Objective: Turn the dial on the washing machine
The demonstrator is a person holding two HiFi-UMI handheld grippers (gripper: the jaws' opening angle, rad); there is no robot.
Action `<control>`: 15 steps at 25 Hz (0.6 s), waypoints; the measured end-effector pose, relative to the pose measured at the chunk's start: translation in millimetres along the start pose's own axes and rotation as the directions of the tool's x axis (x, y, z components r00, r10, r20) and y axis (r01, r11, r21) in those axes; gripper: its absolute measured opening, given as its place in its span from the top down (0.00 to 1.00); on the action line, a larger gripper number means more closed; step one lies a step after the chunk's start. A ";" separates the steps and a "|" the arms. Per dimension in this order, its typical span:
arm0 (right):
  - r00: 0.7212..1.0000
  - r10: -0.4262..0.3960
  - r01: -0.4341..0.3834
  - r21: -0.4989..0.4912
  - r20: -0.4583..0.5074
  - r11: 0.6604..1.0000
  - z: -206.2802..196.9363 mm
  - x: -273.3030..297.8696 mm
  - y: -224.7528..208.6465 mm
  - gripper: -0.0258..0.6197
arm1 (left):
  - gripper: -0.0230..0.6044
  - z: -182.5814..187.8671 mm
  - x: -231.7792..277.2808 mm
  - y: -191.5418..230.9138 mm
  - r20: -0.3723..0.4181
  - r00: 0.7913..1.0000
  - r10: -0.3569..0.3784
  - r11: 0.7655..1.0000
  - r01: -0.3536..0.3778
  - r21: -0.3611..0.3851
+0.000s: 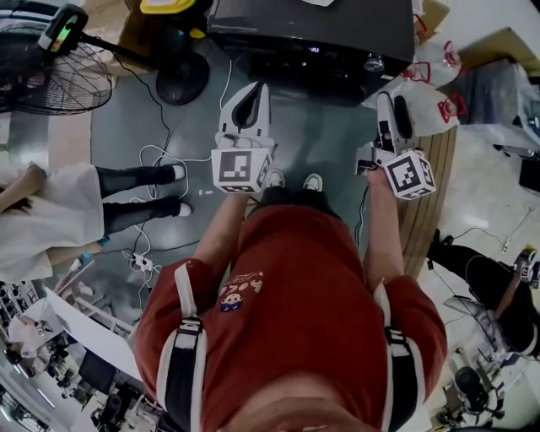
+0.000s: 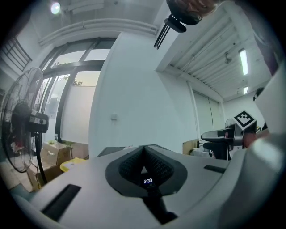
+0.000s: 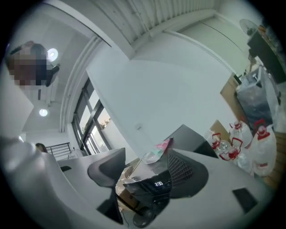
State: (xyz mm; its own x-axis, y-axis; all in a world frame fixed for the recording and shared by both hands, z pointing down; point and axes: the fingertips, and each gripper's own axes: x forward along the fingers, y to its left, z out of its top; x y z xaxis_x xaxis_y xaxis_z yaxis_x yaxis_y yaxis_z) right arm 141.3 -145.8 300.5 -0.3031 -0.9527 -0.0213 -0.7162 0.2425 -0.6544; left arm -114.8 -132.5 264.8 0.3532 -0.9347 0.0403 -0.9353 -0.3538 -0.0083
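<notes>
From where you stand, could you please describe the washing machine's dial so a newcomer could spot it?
Find the black washing machine in front of the person. Along its near edge, right of the small lit display, sits the dial: the only round, shiny knob, beside the white bags.

The washer (image 1: 312, 29) is cut off by the head view's top edge; its dial (image 1: 374, 62) is too small to read. The fan (image 1: 51, 84) runs past the left edge, as does a bystander (image 1: 51, 215)
</notes>
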 end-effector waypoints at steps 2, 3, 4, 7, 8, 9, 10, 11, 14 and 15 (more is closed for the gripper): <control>1.000 -0.009 0.009 -0.098 0.006 0.995 3.9 -2.1 22.3 0.52 | 0.94 10.2 -8.1 8.2 0.011 1.000 -0.014 0.999 0.014 0.036; 1.000 -0.018 0.019 -0.146 0.007 0.989 4.6 -4.1 33.1 0.51 | 0.94 13.1 -12.6 10.9 0.012 1.000 -0.024 0.999 0.023 0.049; 1.000 -0.029 0.030 -0.201 0.008 0.979 5.0 -6.7 43.4 0.52 | 0.94 15.2 -17.6 13.4 0.014 0.999 -0.033 0.998 0.032 0.059; 0.998 -0.056 0.066 -0.379 0.039 0.923 12.2 -14.4 73.0 0.52 | 0.94 22.3 -31.8 20.0 0.025 0.999 -0.047 0.997 0.046 0.066; 0.996 -0.066 0.085 -0.436 0.058 0.896 16.6 -17.5 81.4 0.54 | 0.94 27.0 -35.5 20.2 0.035 0.998 -0.052 0.997 0.050 0.061; 0.994 -0.079 0.106 -0.490 0.076 0.865 20.1 -21.5 88.8 0.54 | 0.94 31.8 -39.7 19.7 0.047 0.997 -0.056 0.997 0.053 0.061; 0.992 -0.091 0.126 -0.538 0.091 0.833 22.3 -25.9 95.6 0.54 | 0.94 36.2 -44.4 19.3 0.059 0.997 -0.059 0.996 0.055 0.069; 0.990 -0.099 0.141 -0.577 0.104 0.805 23.4 -30.2 102.0 0.54 | 0.94 40.2 -48.9 19.6 0.073 0.996 -0.059 0.995 0.053 0.083; 0.988 -0.098 0.153 -0.636 0.121 0.756 23.5 -37.0 118.7 0.54 | 0.94 51.7 -56.4 26.1 0.105 0.993 -0.049 0.993 0.037 0.110; 0.988 -0.097 0.152 -0.647 0.120 0.747 22.2 -37.6 123.2 0.54 | 0.94 55.8 -58.1 29.6 0.113 0.993 -0.042 0.994 0.030 0.107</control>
State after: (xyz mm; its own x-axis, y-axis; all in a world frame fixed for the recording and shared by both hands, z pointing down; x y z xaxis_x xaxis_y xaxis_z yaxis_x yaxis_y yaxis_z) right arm 78.4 -84.2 203.9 -0.1549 -0.9867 -0.0486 -0.9879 0.1552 -0.0028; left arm -161.8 -90.6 206.4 0.3924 -0.9169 -0.0728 -0.9166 -0.3832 -0.1142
